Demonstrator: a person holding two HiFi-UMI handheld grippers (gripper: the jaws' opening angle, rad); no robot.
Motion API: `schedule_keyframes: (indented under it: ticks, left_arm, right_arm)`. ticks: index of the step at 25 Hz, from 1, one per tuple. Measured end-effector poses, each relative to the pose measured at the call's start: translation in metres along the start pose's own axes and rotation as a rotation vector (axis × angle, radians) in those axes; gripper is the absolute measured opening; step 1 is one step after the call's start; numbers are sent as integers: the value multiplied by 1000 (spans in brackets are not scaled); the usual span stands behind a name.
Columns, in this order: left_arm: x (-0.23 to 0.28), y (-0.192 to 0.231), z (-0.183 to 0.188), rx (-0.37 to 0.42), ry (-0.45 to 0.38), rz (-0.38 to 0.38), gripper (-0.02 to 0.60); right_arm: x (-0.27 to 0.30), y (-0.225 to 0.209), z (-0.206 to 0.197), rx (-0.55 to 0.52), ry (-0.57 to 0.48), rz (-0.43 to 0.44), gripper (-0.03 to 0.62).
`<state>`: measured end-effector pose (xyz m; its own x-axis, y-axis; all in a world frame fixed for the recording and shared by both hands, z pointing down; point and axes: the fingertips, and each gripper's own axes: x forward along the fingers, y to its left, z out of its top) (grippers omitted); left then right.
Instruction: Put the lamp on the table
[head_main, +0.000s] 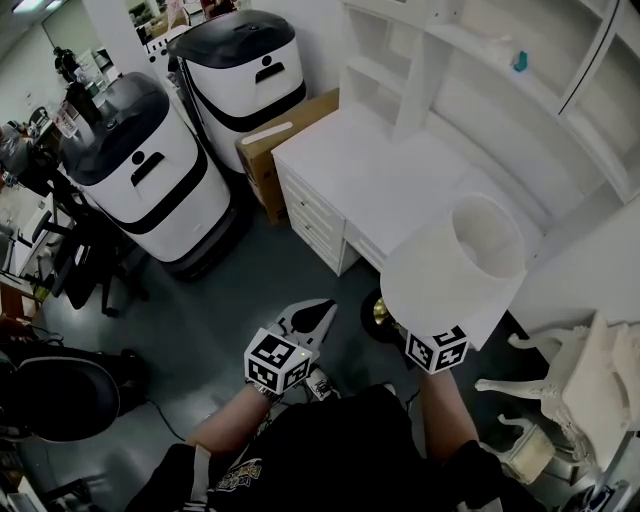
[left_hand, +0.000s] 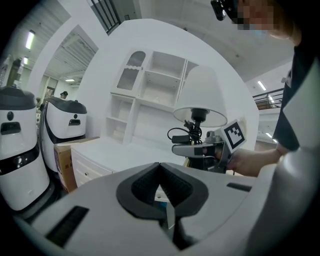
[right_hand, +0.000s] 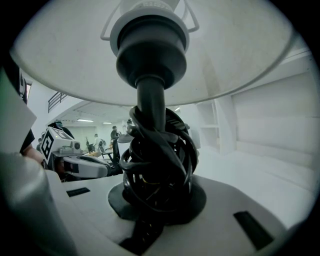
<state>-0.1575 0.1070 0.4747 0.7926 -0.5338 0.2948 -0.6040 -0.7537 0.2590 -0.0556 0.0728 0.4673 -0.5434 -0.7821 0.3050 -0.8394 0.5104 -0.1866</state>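
My right gripper (right_hand: 157, 200) is clamped on the lamp (right_hand: 150, 95) just under its shade (head_main: 455, 270). It grips right where the black cord (right_hand: 160, 160) is wound round the stem, I think so the cord can't dangle. The lamp hangs in the air at the middle right of the head view, near the white table (head_main: 370, 180) but not on it yet. My left gripper (left_hand: 161, 182) is squeezed closed on nothing, low and out of the way. I can read no words, only black-and-white squares on the cubes (head_main: 437, 350).
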Motion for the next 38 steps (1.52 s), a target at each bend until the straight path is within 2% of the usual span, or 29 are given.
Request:
schedule_keyframes:
  ticks: [11,19,26,38]
  left_arm:
    - [-8,9,2,-7,-12,-7,6]
    - [1,20,11,3,-15,-1,6]
    - [24,34,20,11,0,1,6]
    - [104,56,48,9,18,-35,6]
  right_arm:
    - [10,7,5,0,6,-6,60]
    - [26,-6,10,-1,15,1,60]
    - [44,-35,17,8,14,0,60]
    - [82,-111,33,25,28,1,58]
